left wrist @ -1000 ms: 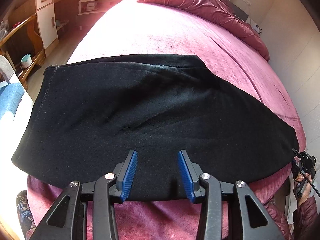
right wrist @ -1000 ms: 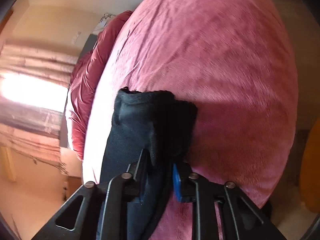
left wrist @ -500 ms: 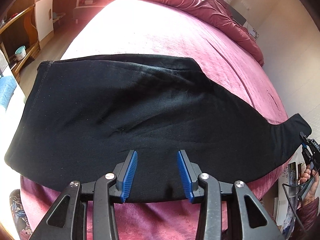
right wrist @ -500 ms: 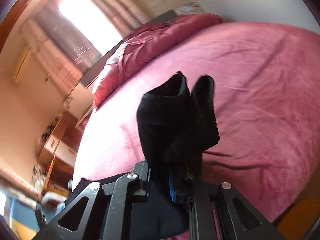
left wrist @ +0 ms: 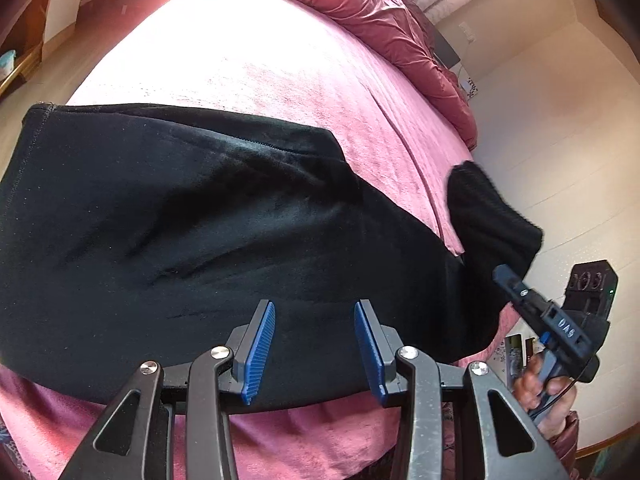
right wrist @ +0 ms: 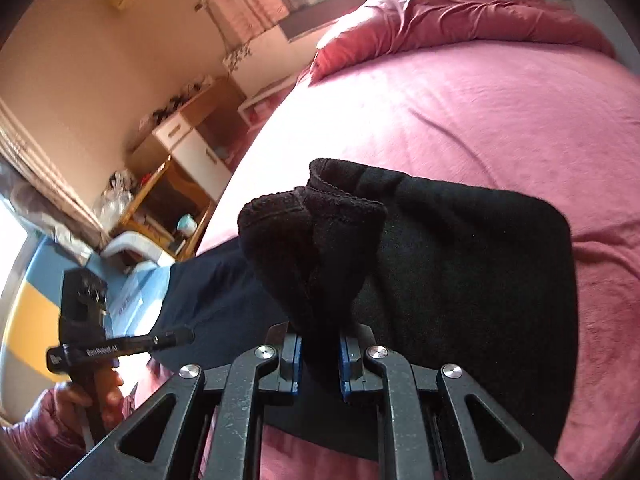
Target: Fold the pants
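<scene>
The black pants [left wrist: 208, 232] lie flat across the near part of the bed [left wrist: 280, 80], doubled lengthwise, with the waistband at the left end in the left wrist view and the front edge close to the mattress edge. The right gripper [right wrist: 319, 354] is clamped tight on the bunched leg cuffs [right wrist: 316, 232] and holds them lifted off the bed above the spread cloth, so the step in hand looks like the cross fold, leg ends carried over toward the waistband. The left gripper [left wrist: 314, 344] hovers low over the front edge of the pants, its jaws standing about half open with nothing between them; the cloth lies under the blue pads [left wrist: 260, 350], not gripped. To do this fold well, the cuffs should travel in a straight line along the length of the pants, kept just high enough that the hanging cloth does not drag and wrinkle the lower layer, and land square on the waistband with side edges matched. The left gripper could press the cloth down near the fold line so the lower layer does not slide. Room is generous toward the red duvet [left wrist: 372, 12] at the head end, which lies well apart, but the front edge is tight: any pull toward the person risks drawing the pants off the mattress.
</scene>
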